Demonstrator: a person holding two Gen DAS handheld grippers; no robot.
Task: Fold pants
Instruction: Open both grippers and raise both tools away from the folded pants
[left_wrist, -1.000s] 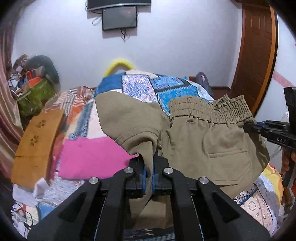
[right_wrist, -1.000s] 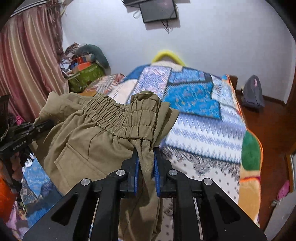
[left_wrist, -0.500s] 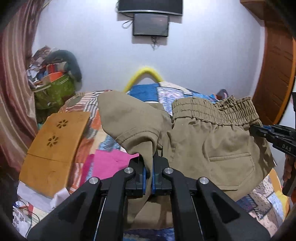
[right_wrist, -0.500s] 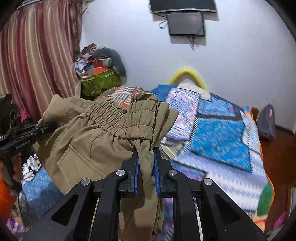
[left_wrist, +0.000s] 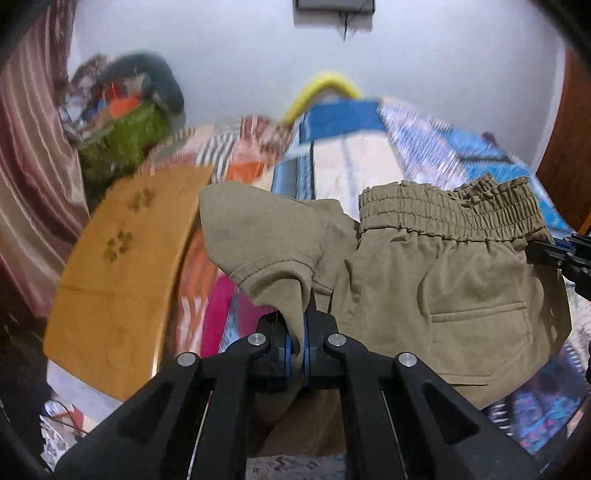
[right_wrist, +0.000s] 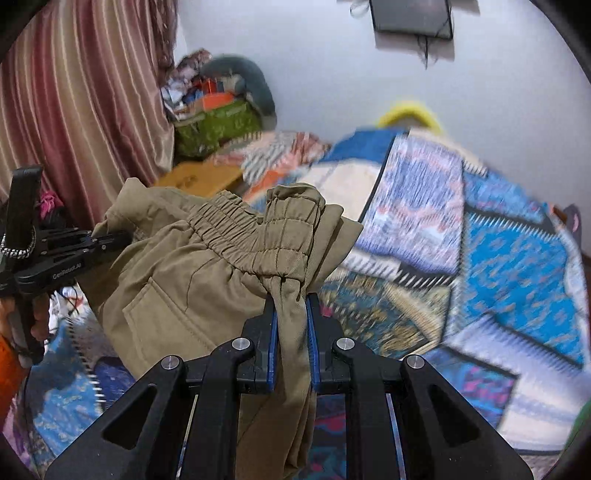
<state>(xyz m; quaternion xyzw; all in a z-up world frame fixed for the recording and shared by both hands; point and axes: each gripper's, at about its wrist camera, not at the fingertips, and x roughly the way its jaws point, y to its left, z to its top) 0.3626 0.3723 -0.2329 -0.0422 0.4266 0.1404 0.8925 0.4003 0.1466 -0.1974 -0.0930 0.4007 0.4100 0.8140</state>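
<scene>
Curtain (right_wrist: 74, 110): at my far left, glossy fabric in vertical maroon and tan stripes, hanging in soft pleats.
Clutter pile (left_wrist: 125, 122): heaped in the corner, a green patterned bag with a grey, rounded, padded shape on top; blurred.
Wooden board (left_wrist: 122, 273): flat, mustard-brown panel with small flower-shaped cut-outs, lying on the left edge of the bed.
Left gripper (left_wrist: 297, 343): my matte black fingers with blue pads are pressed together, pinching a hemmed cuff of the pants; the cloth bunches into a narrow fold between the pads.
Pants (left_wrist: 461, 288): khaki woven cotton, soft and creased, held up above the bed between my two grippers. A gathered elastic waistband runs along the top, with a stitched welt pocket below it; one leg drapes over towards the left like a hood.
Right gripper (right_wrist: 291, 332): my black fingers with blue pads clamp a thick wad of the ruffled waistband end; the cloth fills the narrow gap between the pads.
Bedspread (right_wrist: 517, 258): patchwork quilt in blue, white, orange and pink geometric prints, smeared by blur, under the pants.
Yellow arch (left_wrist: 325, 88): a curved, padded-looking band at the head of the bed against the plain white wall.
</scene>
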